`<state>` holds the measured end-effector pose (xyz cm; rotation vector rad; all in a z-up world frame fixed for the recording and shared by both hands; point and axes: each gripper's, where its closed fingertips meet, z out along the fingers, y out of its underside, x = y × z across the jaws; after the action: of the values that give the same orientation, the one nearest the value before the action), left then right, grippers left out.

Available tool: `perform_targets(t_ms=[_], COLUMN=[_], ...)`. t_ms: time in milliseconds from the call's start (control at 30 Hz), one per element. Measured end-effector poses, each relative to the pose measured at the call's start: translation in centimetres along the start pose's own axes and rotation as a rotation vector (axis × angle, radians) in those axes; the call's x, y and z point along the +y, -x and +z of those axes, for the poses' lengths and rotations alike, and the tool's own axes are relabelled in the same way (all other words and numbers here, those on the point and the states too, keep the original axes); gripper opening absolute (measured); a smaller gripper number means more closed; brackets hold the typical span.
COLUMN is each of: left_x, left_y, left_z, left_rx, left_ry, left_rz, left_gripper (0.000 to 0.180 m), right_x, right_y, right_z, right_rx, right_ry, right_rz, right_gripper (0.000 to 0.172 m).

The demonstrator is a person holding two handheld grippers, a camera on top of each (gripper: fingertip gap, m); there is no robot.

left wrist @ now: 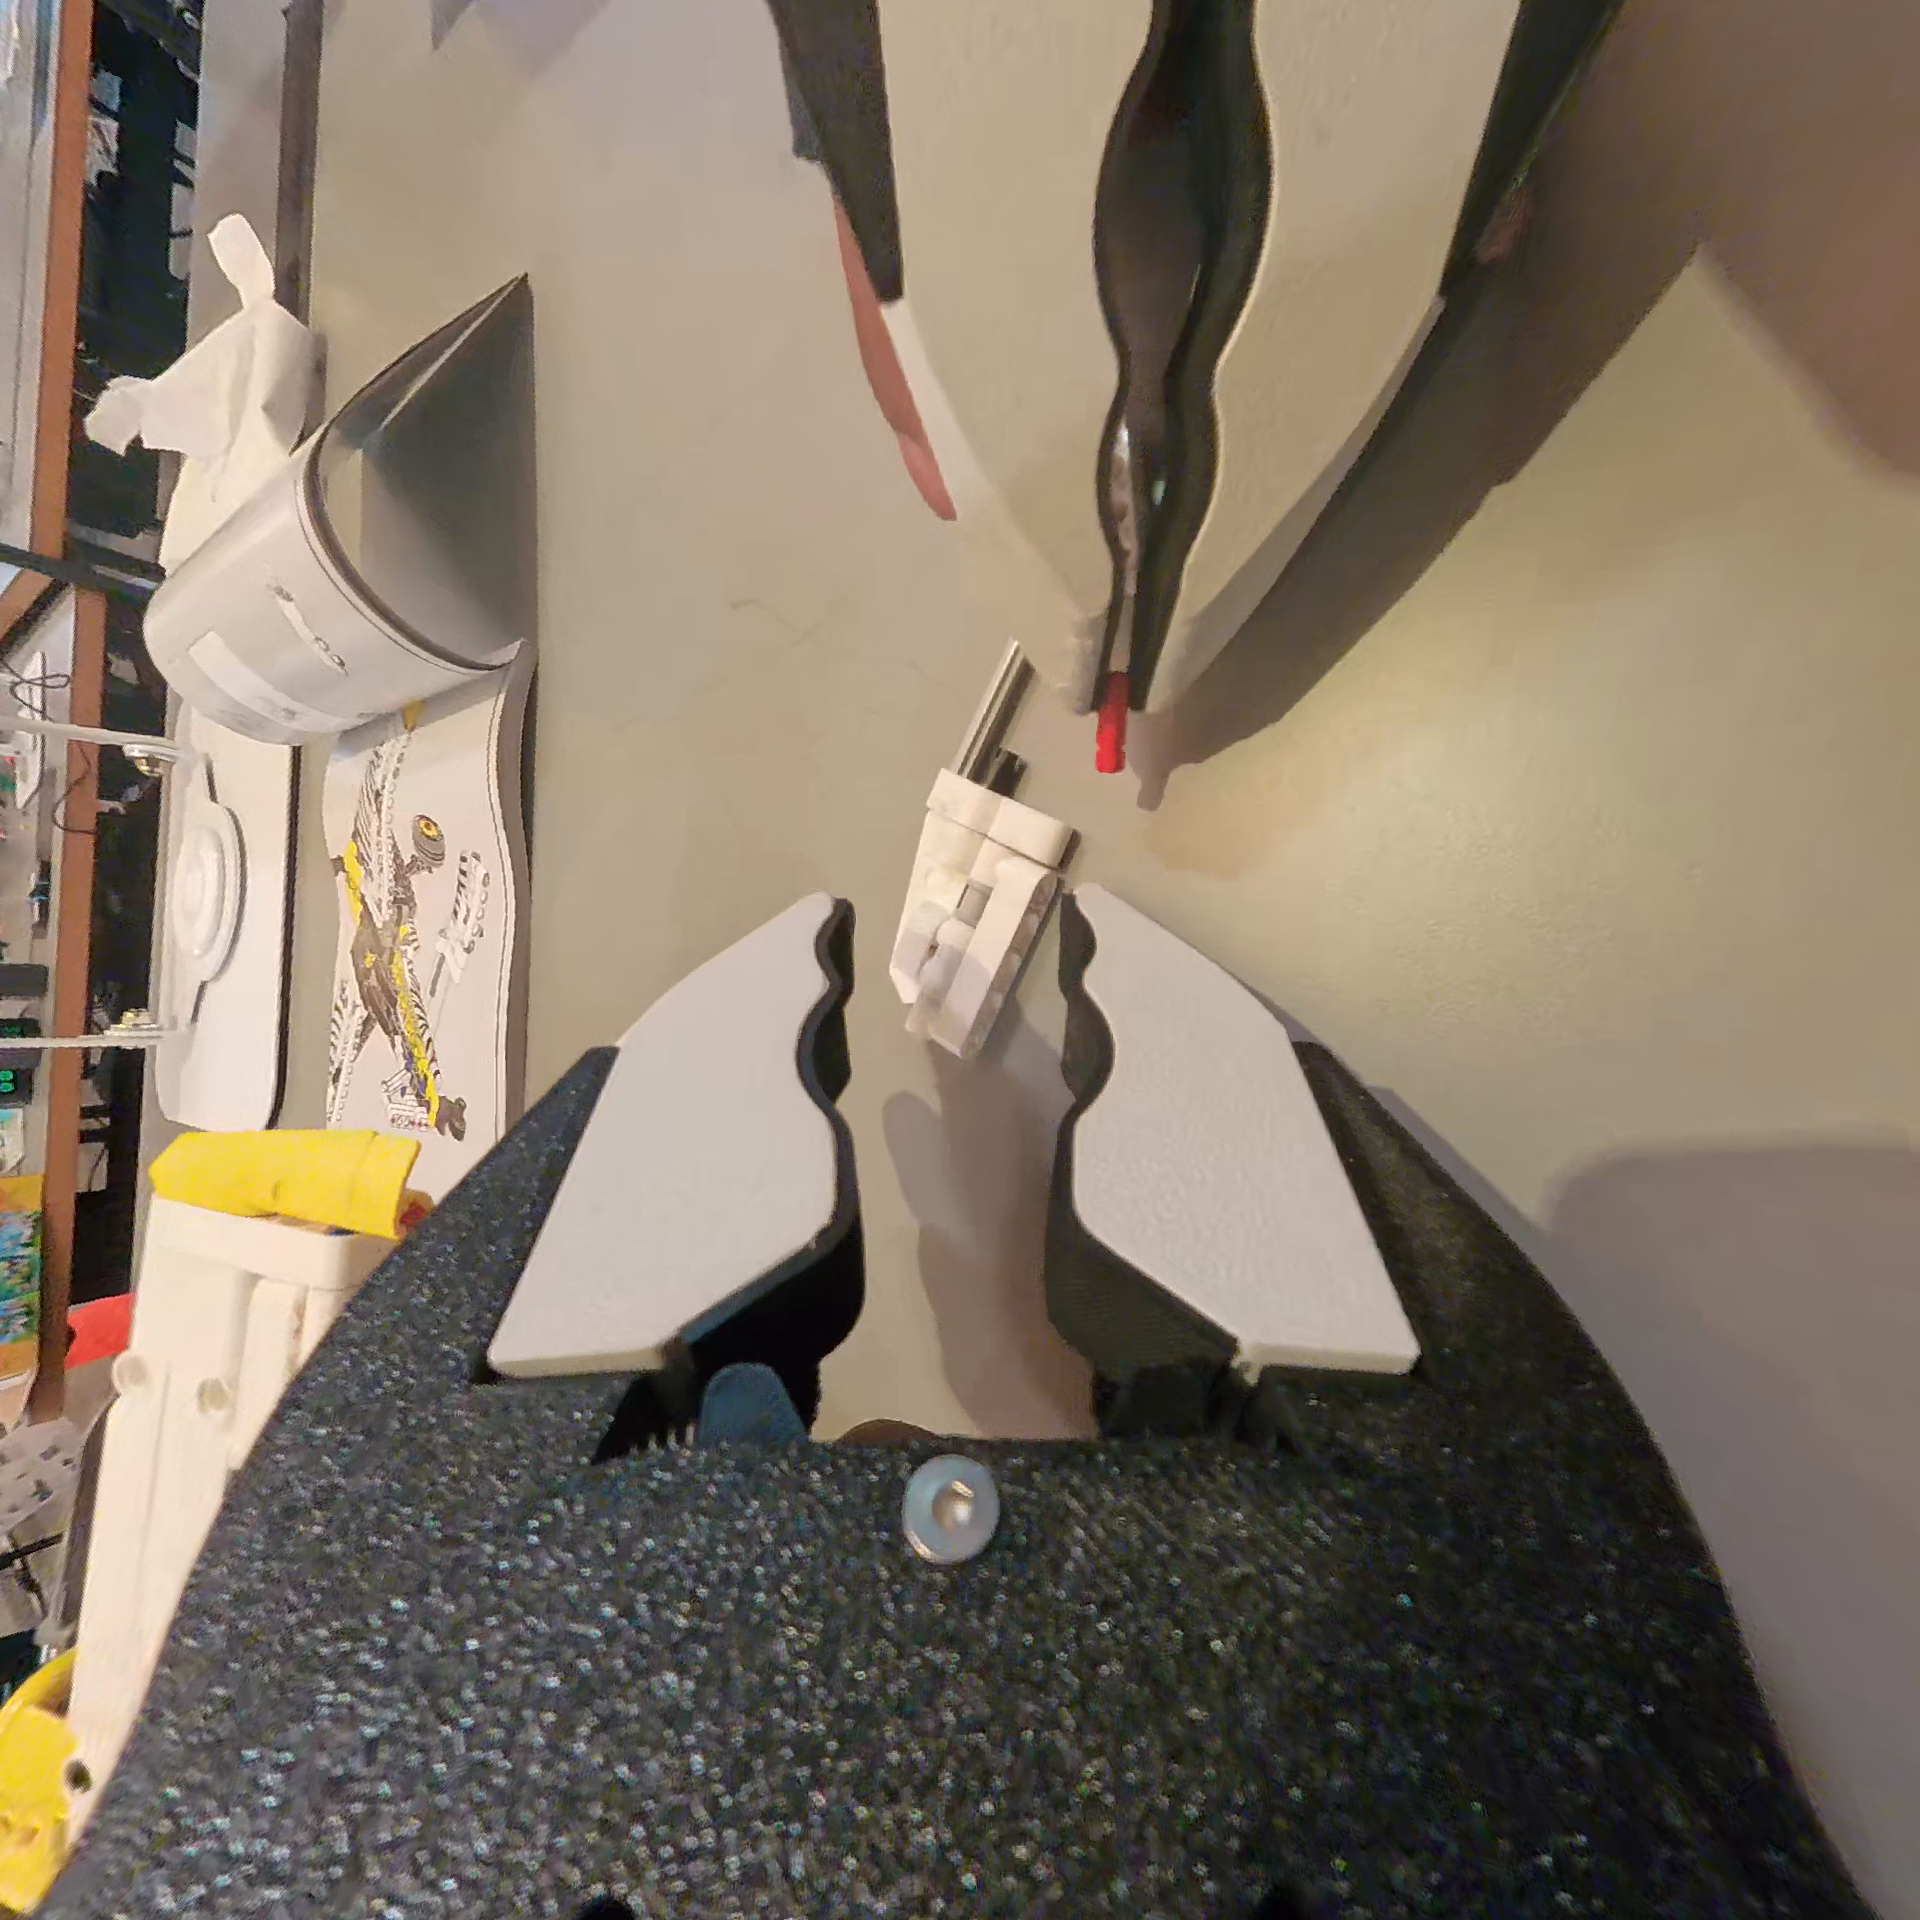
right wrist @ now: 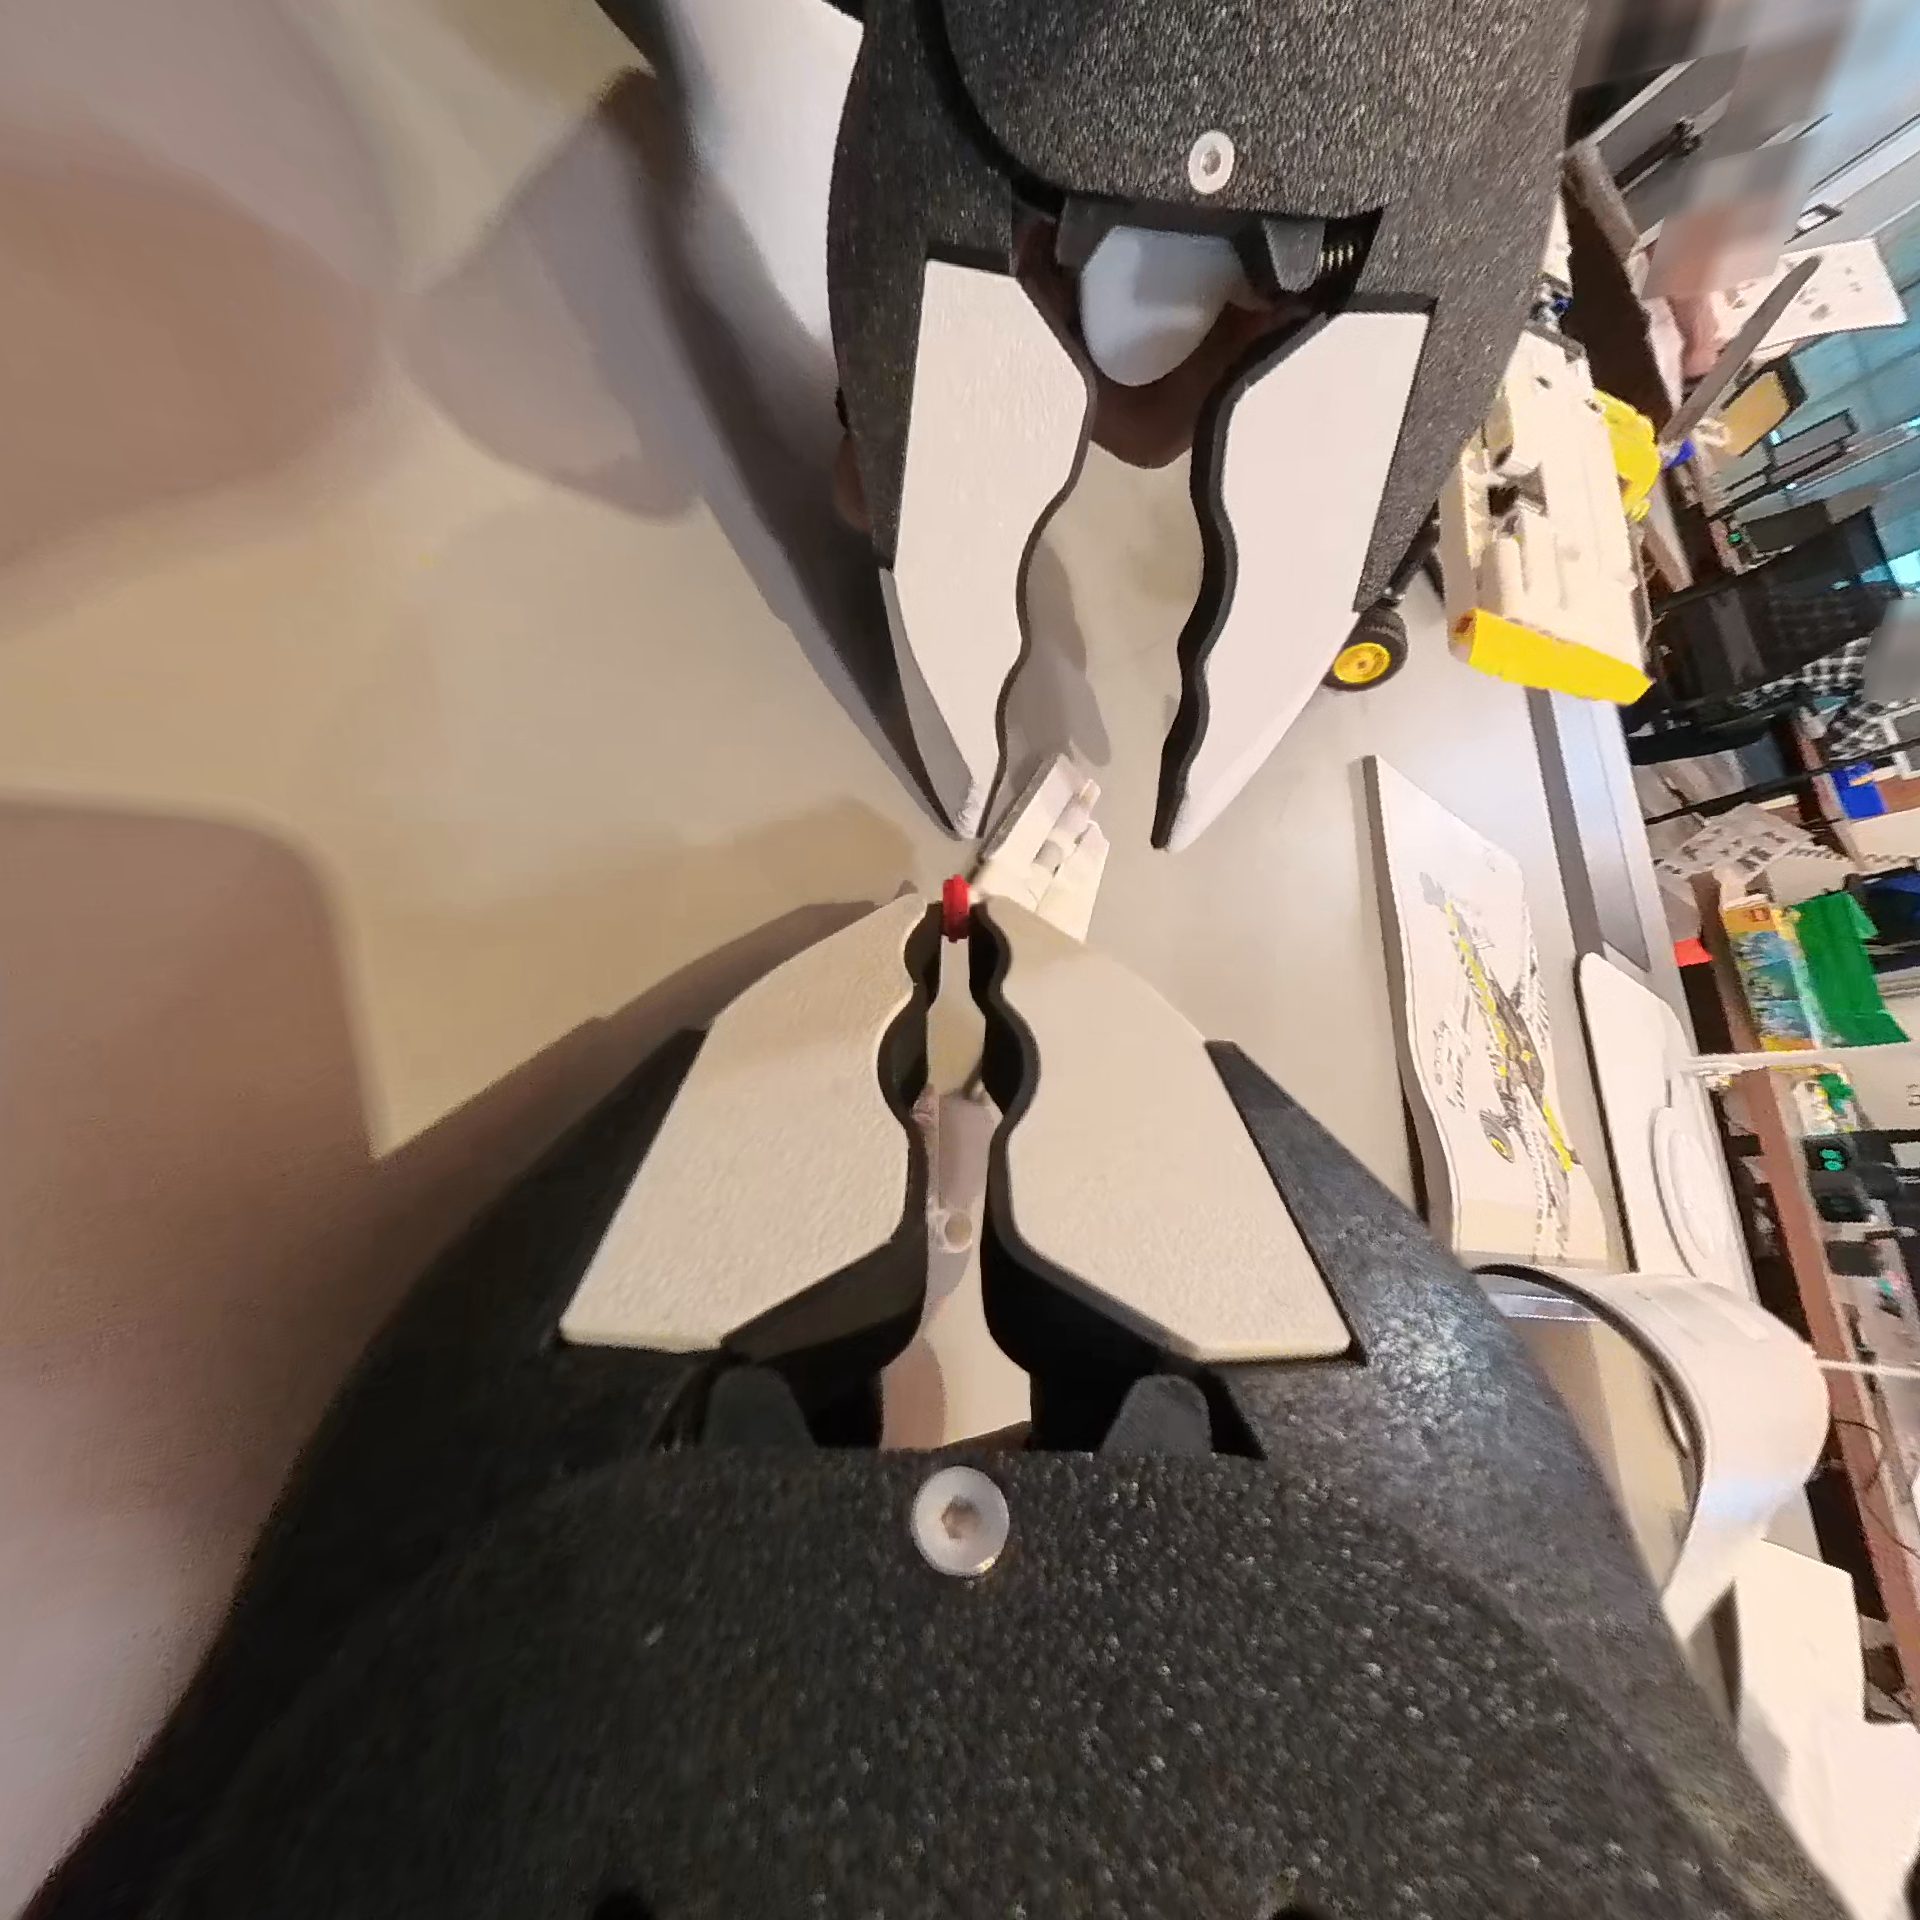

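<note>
Right hand-held gripper [right wrist: 954, 925] pinching red pin [right wrist: 954, 906], left wrist view alone showing pin's length

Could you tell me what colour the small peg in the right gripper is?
Red; clearest in the left wrist view.

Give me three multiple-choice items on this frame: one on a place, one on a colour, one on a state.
1. Where does the small white brick assembly lie?
A. on the open illustrated booklet
B. on the pale tabletop between the left gripper's fingers
C. on top of the yellow and white brick model

2. What colour is the small plastic pin at the right gripper's tips?
A. red
B. blue
C. green

3. How do the left gripper's jaws stand?
A. shut tight on the pin
B. shut on a tissue
C. open, spread to either side of the assembly

Key: B, the assembly rests on the tabletop between the grey fingers; A, the pin pinched by the right gripper is red; C, a clear gap shows between the left finger and the assembly.
</note>
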<state>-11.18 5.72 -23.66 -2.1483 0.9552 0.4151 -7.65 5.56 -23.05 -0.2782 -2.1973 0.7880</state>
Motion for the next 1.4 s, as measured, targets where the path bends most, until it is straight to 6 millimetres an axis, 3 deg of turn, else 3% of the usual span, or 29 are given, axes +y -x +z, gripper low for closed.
perform_targets(t_ms=[300, 533, 833, 933, 1167, 1400], left_x=[0.0, -0.3, -1.5, -1.2, -0.8, -0.7], left_y=[-0.3, -0.2, 0.1, 0.0, -0.2, 0.1], left_z=[-0.2, -0.3, -0.5, 0.0, 0.1, -0.4], left_rx=[0.032, 0.038, 0.038, 0.047, 0.093, 0.034], left_ry=[-0.031, -0.059, -0.126, -0.092, -0.055, -0.058], left_rz=[-0.049, -0.087, -0.142, -0.124, -0.125, -0.147], left_gripper=[0.038, 0.038, 0.037, 0.037, 0.038, 0.038], right_x=[-0.2, 0.3, 3.9, 4.7, 3.7, 3.6], right_y=[0.9, 0.8, 0.0, -0.1, -0.7, -1.6], right_z=[-0.2, -1.0, -4.5, -4.4, -4.1, -1.6], right_rx=[-0.125, -0.144, -0.087, -0.066, -0.104, -0.129], right_ry=[0.01, 0.013, 0.091, 0.133, 0.081, 0.189], right_rz=[0.113, 0.142, 0.257, 0.255, 0.314, 0.398], right_gripper=[0.006, 0.018, 0.019, 0.019, 0.019, 0.019])
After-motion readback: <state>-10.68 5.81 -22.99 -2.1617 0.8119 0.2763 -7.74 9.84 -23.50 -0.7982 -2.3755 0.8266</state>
